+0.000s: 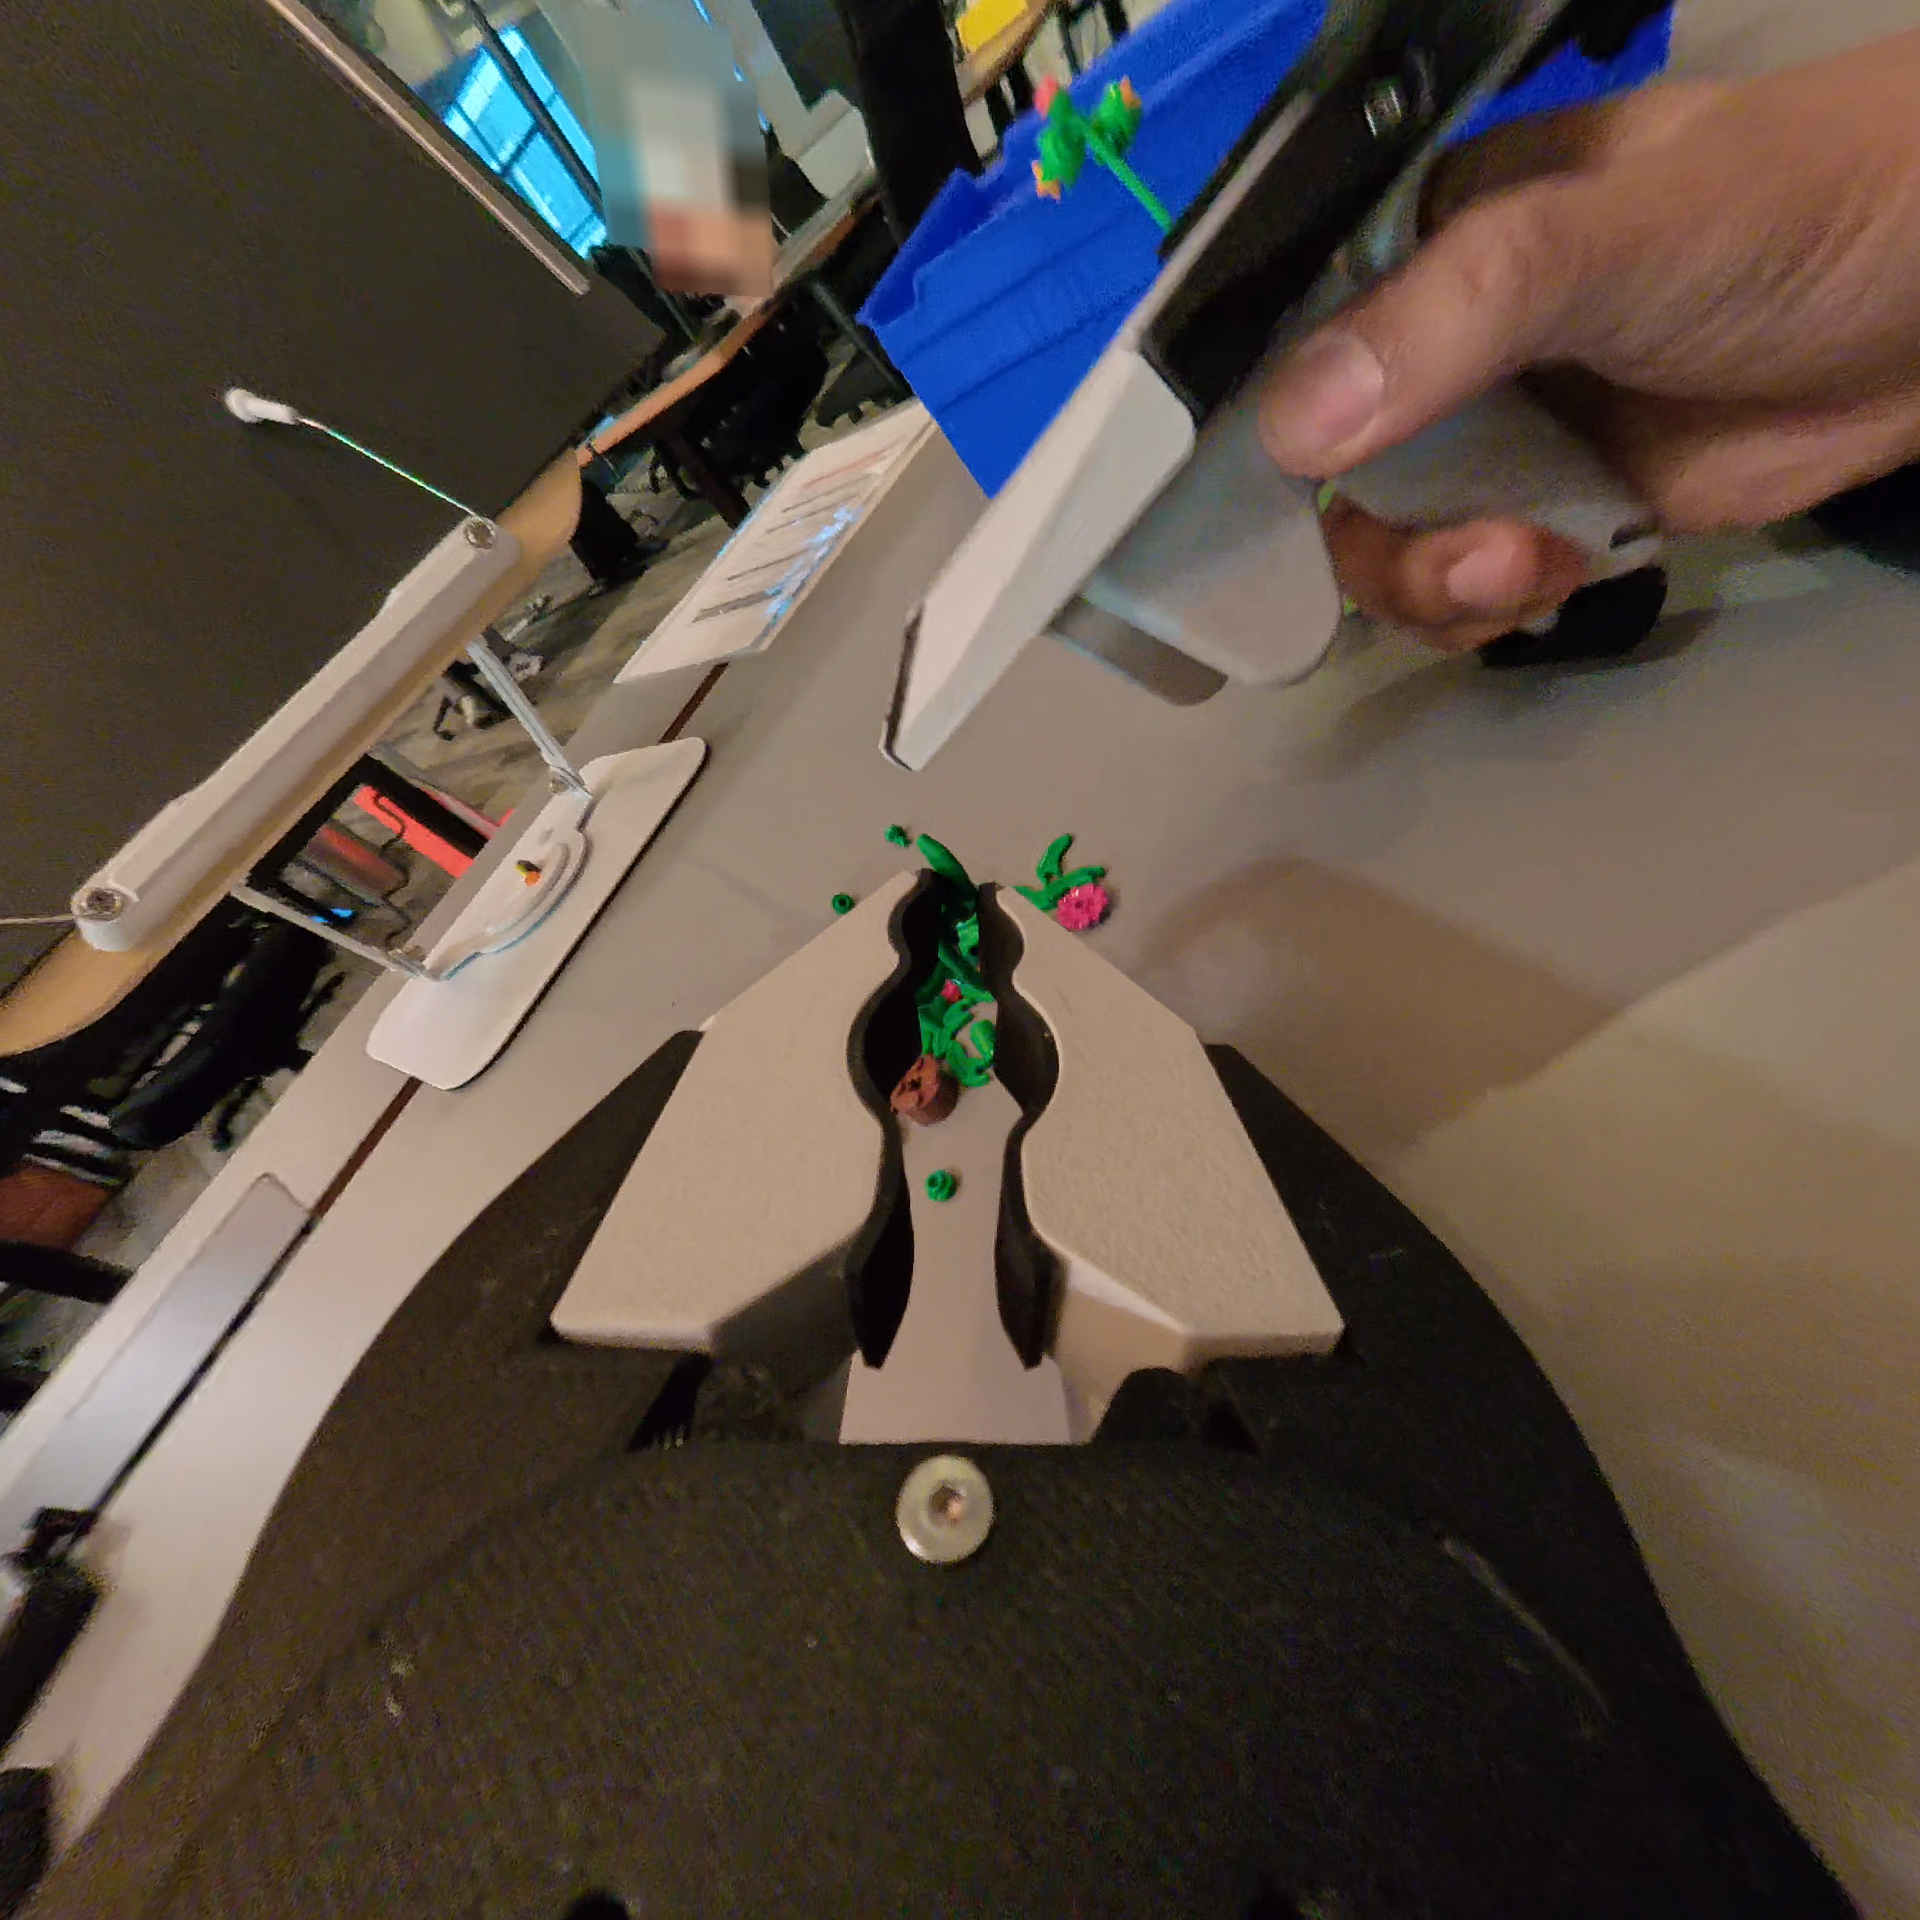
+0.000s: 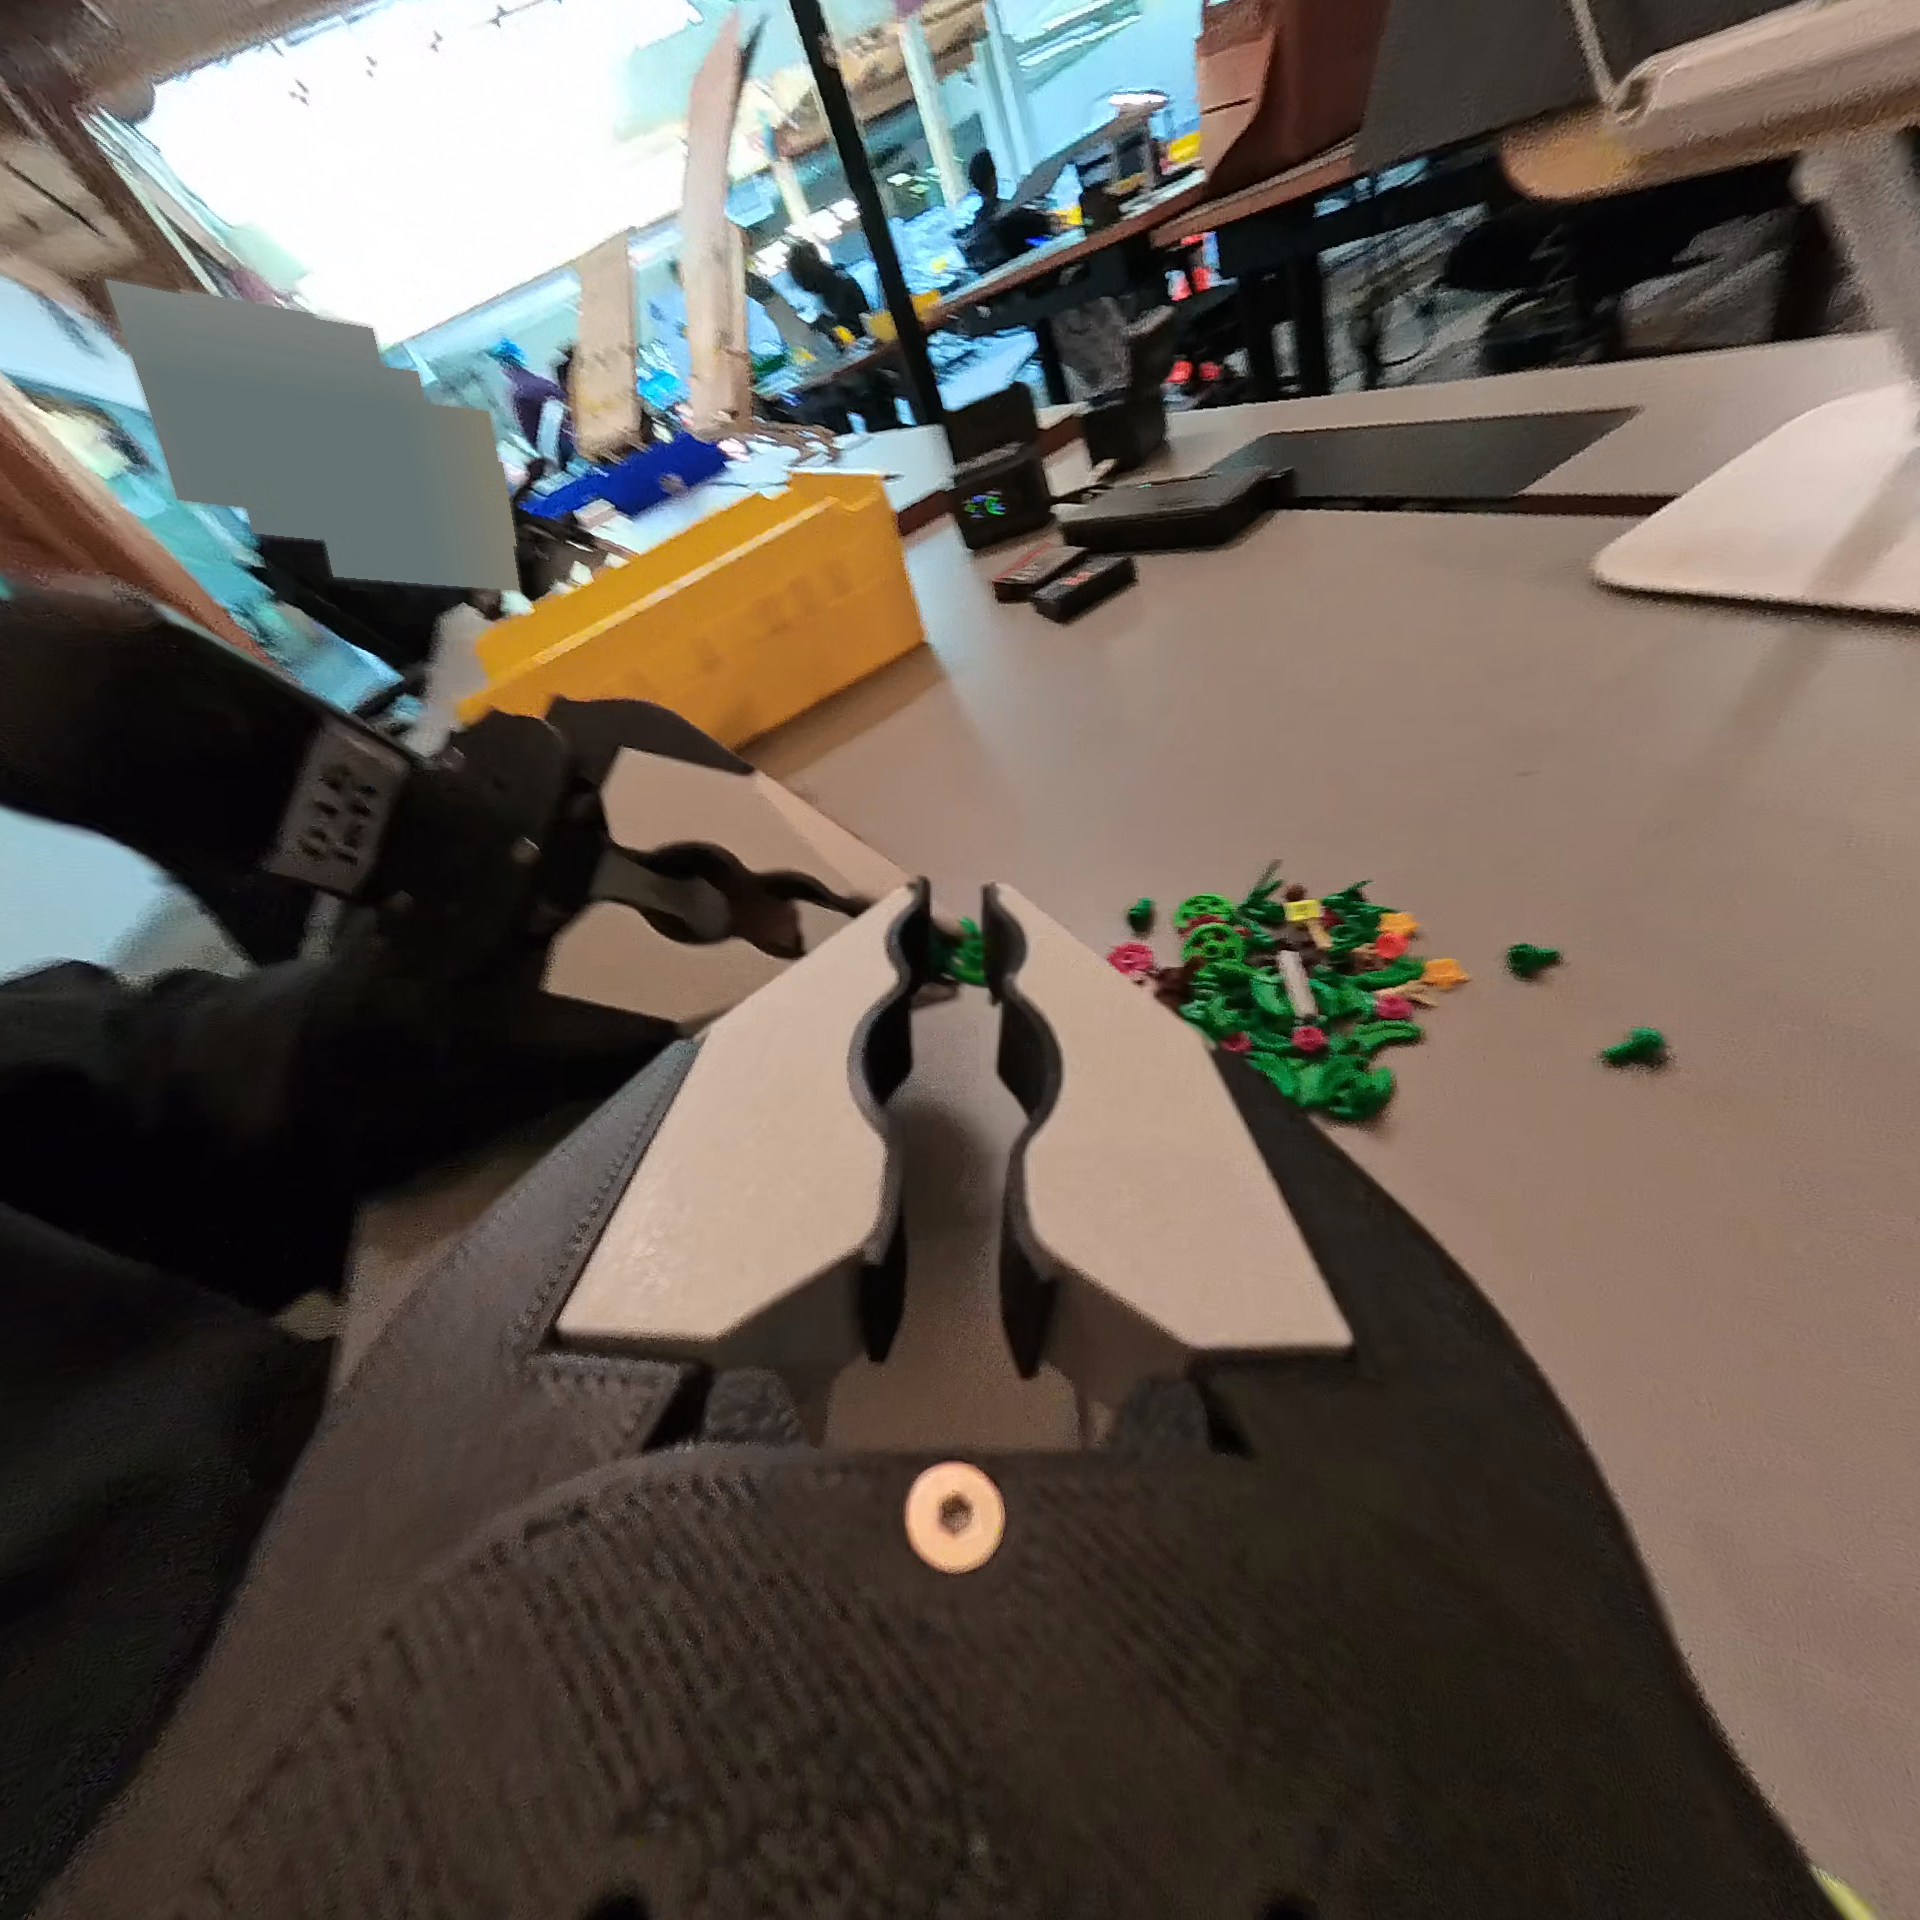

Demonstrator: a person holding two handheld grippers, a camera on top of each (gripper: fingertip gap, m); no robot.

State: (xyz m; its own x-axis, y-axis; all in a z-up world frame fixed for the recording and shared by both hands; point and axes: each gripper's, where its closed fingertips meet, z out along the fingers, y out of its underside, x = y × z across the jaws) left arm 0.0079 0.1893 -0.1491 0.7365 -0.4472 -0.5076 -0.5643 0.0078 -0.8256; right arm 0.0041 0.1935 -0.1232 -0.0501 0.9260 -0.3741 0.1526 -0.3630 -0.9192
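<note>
We see left gripper (image 1: 951, 894) parted over a heap of small glossy green plastic pieces (image 1: 956, 997) on the smooth grey table (image 1: 1351, 935) | right gripper (image 2: 954, 904) parted, nothing held; matte wavy-edged fingers (image 2: 790, 1143)

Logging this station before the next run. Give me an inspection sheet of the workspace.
Surface: grey table, level, mostly bare.
Job's things: pile of small green, pink and orange plastic pieces; brown piece lies between the left fingers.
Clutter: yellow bin, blue bin with a green sprig, black boxes, white stand base.
Grippers: left hand-held gripper slightly open over the pile; right hand-held gripper slightly open, empty.
Cables: nothing seen.
Surroundings: other desks, people far off.
</note>
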